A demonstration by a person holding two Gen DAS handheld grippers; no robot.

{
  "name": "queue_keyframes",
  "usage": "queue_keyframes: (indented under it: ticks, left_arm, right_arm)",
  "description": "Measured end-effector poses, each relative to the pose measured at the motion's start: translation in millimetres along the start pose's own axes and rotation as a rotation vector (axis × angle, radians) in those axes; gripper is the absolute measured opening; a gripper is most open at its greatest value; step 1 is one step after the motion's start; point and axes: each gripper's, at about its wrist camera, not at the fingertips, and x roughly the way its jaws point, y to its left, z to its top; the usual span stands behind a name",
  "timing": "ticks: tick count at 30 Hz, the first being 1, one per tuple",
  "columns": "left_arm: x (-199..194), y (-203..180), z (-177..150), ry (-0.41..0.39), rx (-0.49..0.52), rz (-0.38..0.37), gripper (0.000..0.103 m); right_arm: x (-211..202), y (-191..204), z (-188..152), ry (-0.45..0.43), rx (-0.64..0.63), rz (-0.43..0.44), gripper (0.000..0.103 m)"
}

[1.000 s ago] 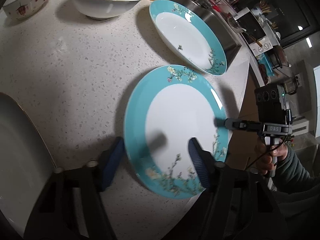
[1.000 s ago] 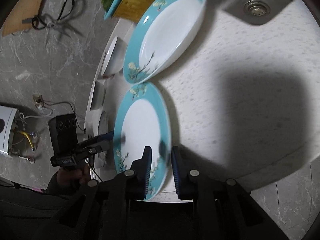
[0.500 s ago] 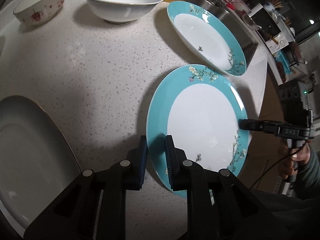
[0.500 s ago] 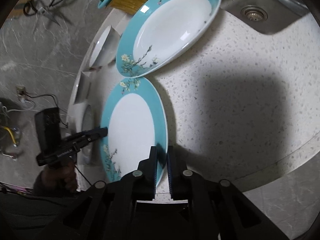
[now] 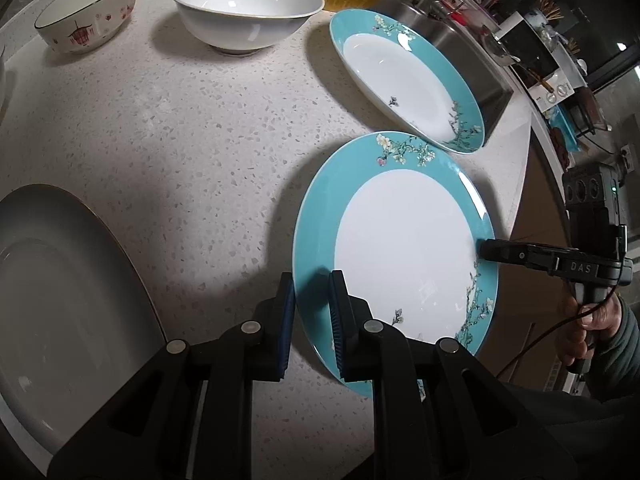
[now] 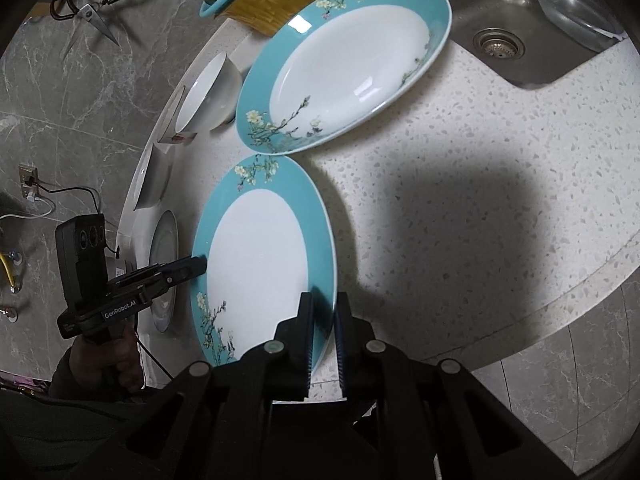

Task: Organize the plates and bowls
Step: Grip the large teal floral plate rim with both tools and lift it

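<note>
teal plate (image 5: 404,240) rim hidden between both tongs' pads

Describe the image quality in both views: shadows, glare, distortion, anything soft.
Left wrist view: fisheye bends the countertop; the left hand-held gripper shadows the counter beside the flat teal plate; small highlights on the white bowl; sharp. Right wrist view: a large dark shadow falls across the counter; window glare on the deep teal plate; black vignette at the corners; right hand-held gripper crisp.
</note>
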Motion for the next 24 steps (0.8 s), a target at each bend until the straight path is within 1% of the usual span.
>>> queue_keyframes:
  ticks: [15,24]
  left_arm:
    - [-22,9,-18,-0.014,-0.009,-0.024,0.014]
    - [-58,21,-28,-0.043,-0.049,-0.021,0.014]
  right_arm:
    - [1,14,-5,0.006,-0.009,-0.002,0.012]
    - [1,34,-4,0.02,-0.007,0.022,0.012]
